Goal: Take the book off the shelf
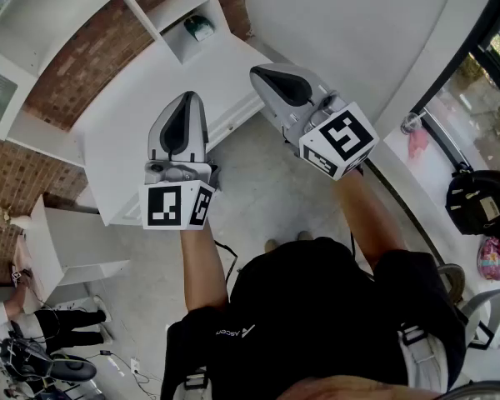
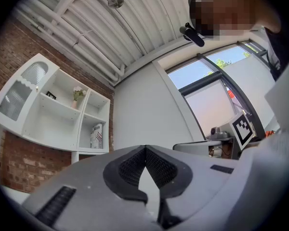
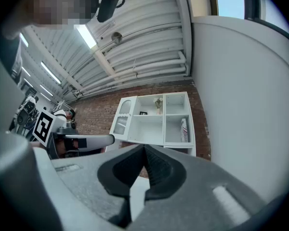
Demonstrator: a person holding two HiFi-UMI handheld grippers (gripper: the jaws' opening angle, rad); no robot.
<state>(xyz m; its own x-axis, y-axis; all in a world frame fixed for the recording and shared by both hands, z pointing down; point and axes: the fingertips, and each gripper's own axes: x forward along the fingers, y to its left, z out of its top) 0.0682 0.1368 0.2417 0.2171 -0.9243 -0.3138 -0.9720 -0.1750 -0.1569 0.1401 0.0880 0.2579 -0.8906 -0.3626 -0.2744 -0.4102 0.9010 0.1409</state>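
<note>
The book [image 1: 198, 27] stands upright in a lower cubby of the white wall shelf [image 1: 75, 7]. It appears as a white and red book [image 2: 96, 136] in the left gripper view and as the same book [image 3: 184, 130] in the right gripper view, far off. My left gripper [image 1: 187, 98] and right gripper [image 1: 260, 72] are held side by side in front of the person, well short of the shelf. Both have their jaws shut with nothing between them: left gripper [image 2: 145, 148], right gripper [image 3: 144, 148].
A white counter [image 1: 133, 132] juts out below the shelf against the brick wall [image 1: 75, 65]. A small plant [image 2: 77, 94] and a picture frame [image 2: 50, 95] sit on upper shelves. Windows and bags [image 1: 481, 200] are at the right. Another person [image 1: 54, 323] is at the lower left.
</note>
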